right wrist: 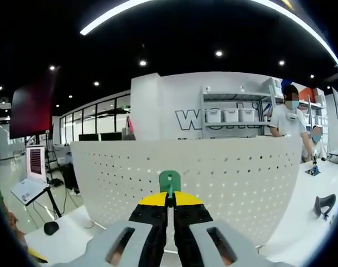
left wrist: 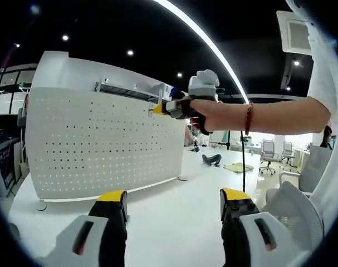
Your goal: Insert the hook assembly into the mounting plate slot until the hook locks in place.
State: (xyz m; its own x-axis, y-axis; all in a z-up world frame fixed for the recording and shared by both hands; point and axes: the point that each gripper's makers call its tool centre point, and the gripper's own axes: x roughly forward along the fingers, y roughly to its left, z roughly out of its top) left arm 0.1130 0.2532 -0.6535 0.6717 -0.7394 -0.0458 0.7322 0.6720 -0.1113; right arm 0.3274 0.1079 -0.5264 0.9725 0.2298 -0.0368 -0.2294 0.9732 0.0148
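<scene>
In the left gripper view my left tongs [left wrist: 173, 203] rise from six o'clock with their yellow-tipped jaws standing wide apart and nothing between them; I judge I am keeping them back as a spare, low over the white table [left wrist: 174, 222]; the white perforated metal mounting plate [left wrist: 102, 144] stands upright on that table from nine o'clock towards the centre; at about one o'clock my right hand [left wrist: 213, 114] reaches in from three o'clock, carrying my right tongs [left wrist: 157, 109] with their yellow tip right at the plate's upper edge, though I cannot tell whether it touches; a red bracelet [left wrist: 249, 117] sits on that wrist; white office chairs [left wrist: 269, 154] stand well behind at three o'clock.

In the right gripper view my right tongs [right wrist: 170, 204] come up from six o'clock, jaws pinched together on the small green plastic hook assembly [right wrist: 170, 182], which sticks up past the tips at the centre; I hold it head-on to the plate [right wrist: 224, 178] so its tab can meet a slot; it seems just in front of the holes, not yet seated; a person in a white shirt [right wrist: 288, 119] stands behind at two o'clock beside shelving with white bins [right wrist: 231, 115].
</scene>
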